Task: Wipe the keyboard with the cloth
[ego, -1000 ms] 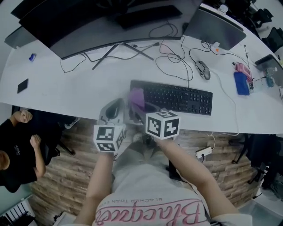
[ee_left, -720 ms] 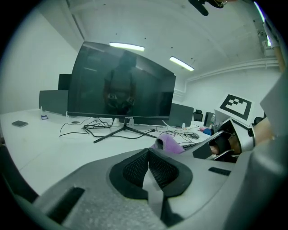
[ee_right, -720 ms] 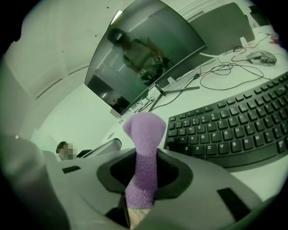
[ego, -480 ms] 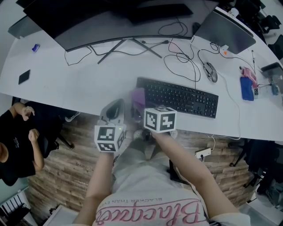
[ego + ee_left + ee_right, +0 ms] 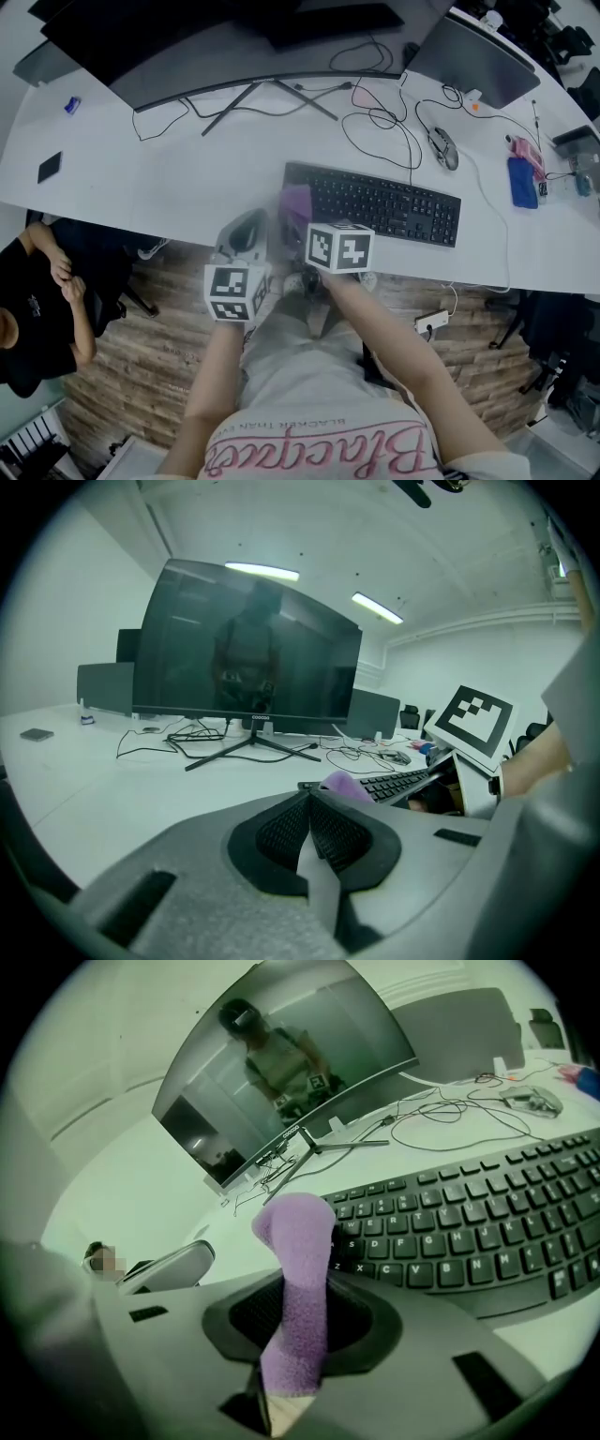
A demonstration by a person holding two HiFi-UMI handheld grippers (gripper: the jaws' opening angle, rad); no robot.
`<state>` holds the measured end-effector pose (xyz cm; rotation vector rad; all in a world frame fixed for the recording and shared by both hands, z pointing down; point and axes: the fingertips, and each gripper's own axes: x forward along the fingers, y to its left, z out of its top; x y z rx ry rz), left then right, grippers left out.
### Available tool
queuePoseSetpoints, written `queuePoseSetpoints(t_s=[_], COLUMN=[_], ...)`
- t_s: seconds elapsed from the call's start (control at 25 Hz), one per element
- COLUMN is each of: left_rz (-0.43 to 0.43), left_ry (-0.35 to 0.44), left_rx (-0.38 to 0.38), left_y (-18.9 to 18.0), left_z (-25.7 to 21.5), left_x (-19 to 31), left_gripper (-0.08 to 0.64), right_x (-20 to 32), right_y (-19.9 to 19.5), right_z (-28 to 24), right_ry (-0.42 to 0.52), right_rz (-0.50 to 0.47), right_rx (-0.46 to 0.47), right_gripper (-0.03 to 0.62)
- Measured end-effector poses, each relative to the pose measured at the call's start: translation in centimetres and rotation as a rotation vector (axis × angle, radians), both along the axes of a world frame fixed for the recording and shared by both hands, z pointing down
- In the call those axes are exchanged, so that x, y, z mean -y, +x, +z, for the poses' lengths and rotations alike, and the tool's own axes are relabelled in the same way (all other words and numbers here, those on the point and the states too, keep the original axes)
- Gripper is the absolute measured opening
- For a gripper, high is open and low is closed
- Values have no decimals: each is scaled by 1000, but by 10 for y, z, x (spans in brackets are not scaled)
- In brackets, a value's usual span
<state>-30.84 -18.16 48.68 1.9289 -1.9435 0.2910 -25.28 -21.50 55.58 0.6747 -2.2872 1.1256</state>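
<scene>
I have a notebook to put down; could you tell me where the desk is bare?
Bare desk lies left of the keyboard, between the monitor and the near edge. Behind and right of the keyboard, cables and a mouse crowd it.

Stretching the left forearm (image 5: 214, 380) and the right forearm (image 5: 398, 352) forward, close side by side. Pressing the jaws of the left gripper (image 5: 309, 801) together, empty. Pinching a purple cloth (image 5: 302, 1251) upright in the right gripper (image 5: 295, 1330).
</scene>
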Motion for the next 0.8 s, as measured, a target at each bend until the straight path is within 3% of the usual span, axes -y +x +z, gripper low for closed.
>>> queuePoseSetpoints(t_s=[0.8], left_rz=[67], left_ry=[-12], left_rx=[-2], left_y=[58], left_z=[1], left_x=[34], left_gripper=[6], right_x=[20], right_y=[64], right_z=[0], right_ry=[24], right_rz=[26], right_rx=[-43], right_gripper=[94])
